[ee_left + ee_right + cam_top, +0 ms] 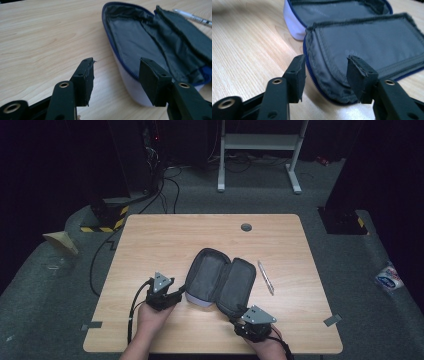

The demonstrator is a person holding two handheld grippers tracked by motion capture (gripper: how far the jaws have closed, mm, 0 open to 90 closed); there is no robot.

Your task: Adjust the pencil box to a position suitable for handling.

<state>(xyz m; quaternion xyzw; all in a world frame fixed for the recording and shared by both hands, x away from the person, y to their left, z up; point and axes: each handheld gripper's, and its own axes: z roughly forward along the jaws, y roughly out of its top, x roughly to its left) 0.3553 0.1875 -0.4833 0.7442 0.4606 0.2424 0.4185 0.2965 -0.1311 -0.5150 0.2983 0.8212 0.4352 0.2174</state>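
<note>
An unzipped pencil case point(220, 280) with a grey lining, a blue zip and a pale outside lies flat in the middle of the wooden table point(165, 235). My left gripper point(181, 293) is at the case's near left corner. In the left gripper view its jaws stand apart point(117, 62) with the case's pale side wall point(130, 82) between them, not pressed. My right gripper point(241, 314) is at the near end of the right half. There its jaws point(327, 58) straddle the flap's rim point(324, 75) without clamping it. A silver pen point(265, 277) lies just right of the case.
A round grey grommet point(246, 227) sits near the table's far edge. A white frame point(260, 142) and cables are on the floor beyond. A tape mark point(332, 320) sticks to the table's right front corner.
</note>
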